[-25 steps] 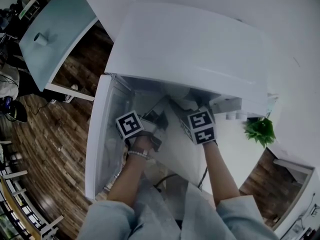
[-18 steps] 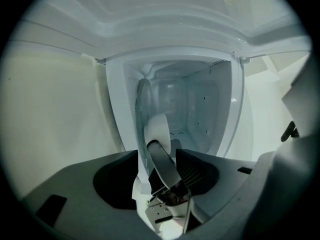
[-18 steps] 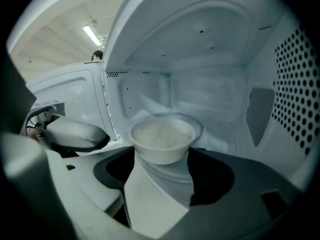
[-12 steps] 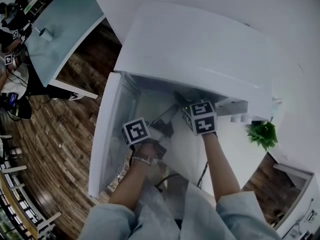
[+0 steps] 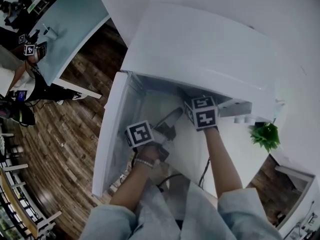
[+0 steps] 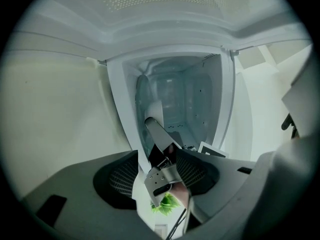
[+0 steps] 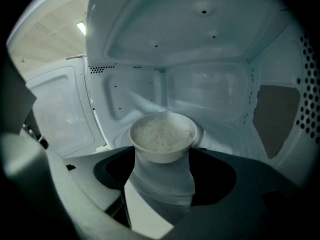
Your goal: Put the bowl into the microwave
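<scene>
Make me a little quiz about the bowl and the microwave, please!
1. True or false: the microwave has its door shut.
2. What is in the bowl? A) orange soup B) something white and grainy, like rice C) nothing at all
3. Fill in the gap: the bowl sits between the jaws of the ____ gripper, in front of the oven's back wall.

Key
1. False: the door stands wide open at the left.
2. B
3. right: the right gripper appears to grip the bowl low on its sides, inside the cavity.
</scene>
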Available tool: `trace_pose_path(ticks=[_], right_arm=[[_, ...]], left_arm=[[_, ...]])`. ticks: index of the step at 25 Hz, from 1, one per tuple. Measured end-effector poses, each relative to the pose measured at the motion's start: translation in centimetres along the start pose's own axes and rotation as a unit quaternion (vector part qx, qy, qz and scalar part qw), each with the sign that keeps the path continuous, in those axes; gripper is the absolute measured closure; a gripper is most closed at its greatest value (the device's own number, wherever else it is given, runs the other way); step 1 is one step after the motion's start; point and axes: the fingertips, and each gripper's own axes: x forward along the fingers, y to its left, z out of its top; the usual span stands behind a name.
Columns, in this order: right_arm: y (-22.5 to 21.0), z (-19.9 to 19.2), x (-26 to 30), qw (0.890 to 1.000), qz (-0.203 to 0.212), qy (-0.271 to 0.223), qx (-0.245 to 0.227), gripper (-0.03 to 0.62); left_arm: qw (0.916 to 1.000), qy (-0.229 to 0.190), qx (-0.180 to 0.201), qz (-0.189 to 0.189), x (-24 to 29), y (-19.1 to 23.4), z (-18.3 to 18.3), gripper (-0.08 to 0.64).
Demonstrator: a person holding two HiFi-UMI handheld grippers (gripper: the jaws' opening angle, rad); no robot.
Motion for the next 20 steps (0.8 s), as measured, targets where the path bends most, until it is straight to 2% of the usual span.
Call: trace_pose_path(ticks=[10, 11, 12, 15, 20], right_arm=[[0.3, 0.2, -2.4, 1.000, 0.009, -0.019, 0.018, 0.255], [0.4, 0.3, -2.8, 1.000, 0.009, -0.023, 0.017, 0.255], [0.5, 0.4, -3.3, 0.999, 0.010, -0.027, 0.016, 0.255], [0.8, 0.3, -4.8, 0.999, 0.011, -0.038, 0.023, 0.303], [1.2, 0.3, -7.6, 0.998, -0.001, -0.058, 0.034, 0.438]], left_arm=[[0.9996, 0.014, 0.025, -0.002, -0.1, -1.4, -0.4, 0.334], [0.9991, 0.018, 0.037, -0.005, -0.1, -1.6, -0.5, 0.344], [0.9983, 0.022, 0.054, -0.007, 0.1, -1.9, -0.6, 0.384], [0.9946, 0.035, 0.097, -0.005, 0.2, -2.8, -1.1, 0.450], [0.9920, 0.037, 0.120, -0.012, -0.1, -4.6, -1.3, 0.488]])
